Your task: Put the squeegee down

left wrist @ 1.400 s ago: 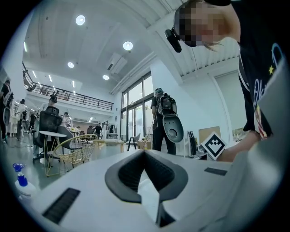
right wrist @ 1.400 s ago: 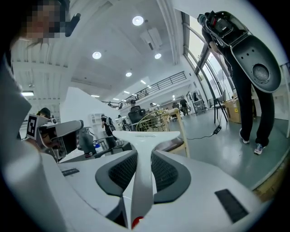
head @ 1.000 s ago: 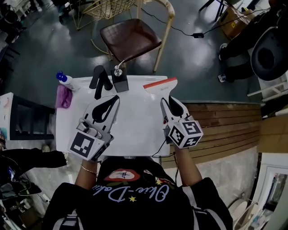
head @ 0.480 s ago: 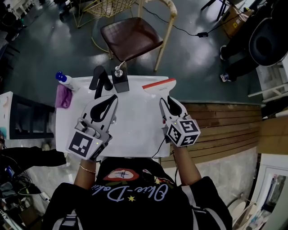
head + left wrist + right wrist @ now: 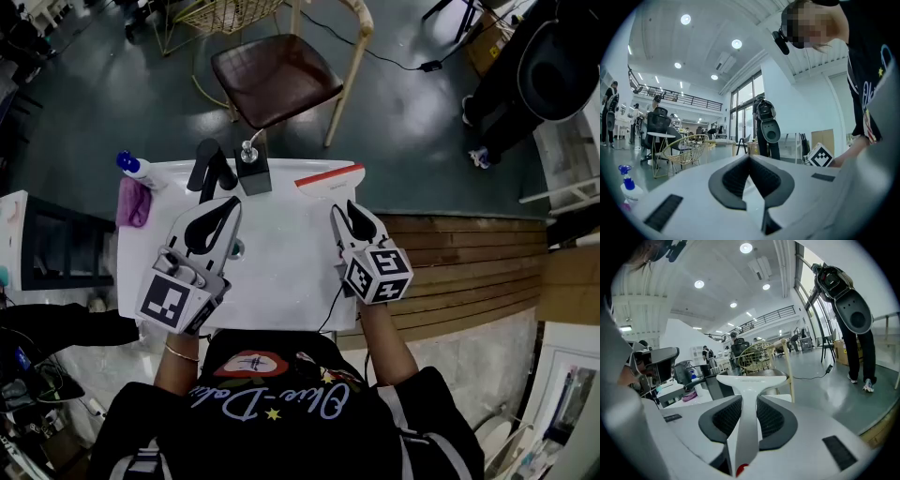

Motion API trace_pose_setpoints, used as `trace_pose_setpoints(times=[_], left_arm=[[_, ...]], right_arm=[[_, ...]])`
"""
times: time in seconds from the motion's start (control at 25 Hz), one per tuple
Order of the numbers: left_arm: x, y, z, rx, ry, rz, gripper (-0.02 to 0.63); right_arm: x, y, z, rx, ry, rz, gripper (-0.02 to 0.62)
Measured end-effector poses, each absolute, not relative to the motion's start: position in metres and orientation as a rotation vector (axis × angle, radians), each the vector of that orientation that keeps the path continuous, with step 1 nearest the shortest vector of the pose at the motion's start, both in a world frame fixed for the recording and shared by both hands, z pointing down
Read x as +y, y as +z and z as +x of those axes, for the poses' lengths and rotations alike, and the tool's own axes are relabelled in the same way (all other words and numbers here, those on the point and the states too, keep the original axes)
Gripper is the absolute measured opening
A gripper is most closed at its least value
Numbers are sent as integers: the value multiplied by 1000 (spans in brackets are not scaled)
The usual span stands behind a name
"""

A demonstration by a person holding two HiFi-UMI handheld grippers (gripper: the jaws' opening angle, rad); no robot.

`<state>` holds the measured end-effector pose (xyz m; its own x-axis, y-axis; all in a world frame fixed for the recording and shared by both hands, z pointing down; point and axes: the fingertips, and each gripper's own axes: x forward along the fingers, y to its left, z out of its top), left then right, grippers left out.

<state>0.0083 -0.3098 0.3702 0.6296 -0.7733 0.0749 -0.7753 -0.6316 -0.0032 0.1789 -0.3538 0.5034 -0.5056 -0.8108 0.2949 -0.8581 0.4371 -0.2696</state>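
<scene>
Currently held: a white plastic squeegee (image 5: 751,378), its slim handle running between the jaws of my right gripper (image 5: 749,401) and its T-shaped head pointing away from me.
Squeegee position: in the head view its red-edged blade (image 5: 330,175) sits near the far right corner of the white counter (image 5: 281,277). I cannot tell whether it is touching the surface or just above it.
Handling, weight: I judge it light, so it should come down without any swing.
Handling, stiffness: the handle looks rigid moulded plastic, while the blade edge is probably soft rubber and may flex where it meets the counter.
Handling, slip: the handle looks smooth and glossy, so I expect it could slide in the pads if I loosen the grip too early.
Best hold: the middle of the handle, where I have it now, with the blade kept free.
Right gripper: clamped on the handle, with the dark pads pressing both of its sides. In the head view, my right gripper (image 5: 354,212) is over the counter's right side.
Left gripper: my left gripper (image 5: 223,208) is over the left half of the counter. Its tips are together with nothing between them (image 5: 750,157).
Nearby: a black faucet (image 5: 210,167) at the far edge.
</scene>
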Motion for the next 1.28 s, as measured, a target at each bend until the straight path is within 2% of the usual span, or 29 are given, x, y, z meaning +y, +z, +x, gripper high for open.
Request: trace_pose_setpoints(times=[1.28], left_arm=[[-323,375,7,-1341,140,2793,-4]], right_arm=[[-372,536,176,-2482,624,1455,101]])
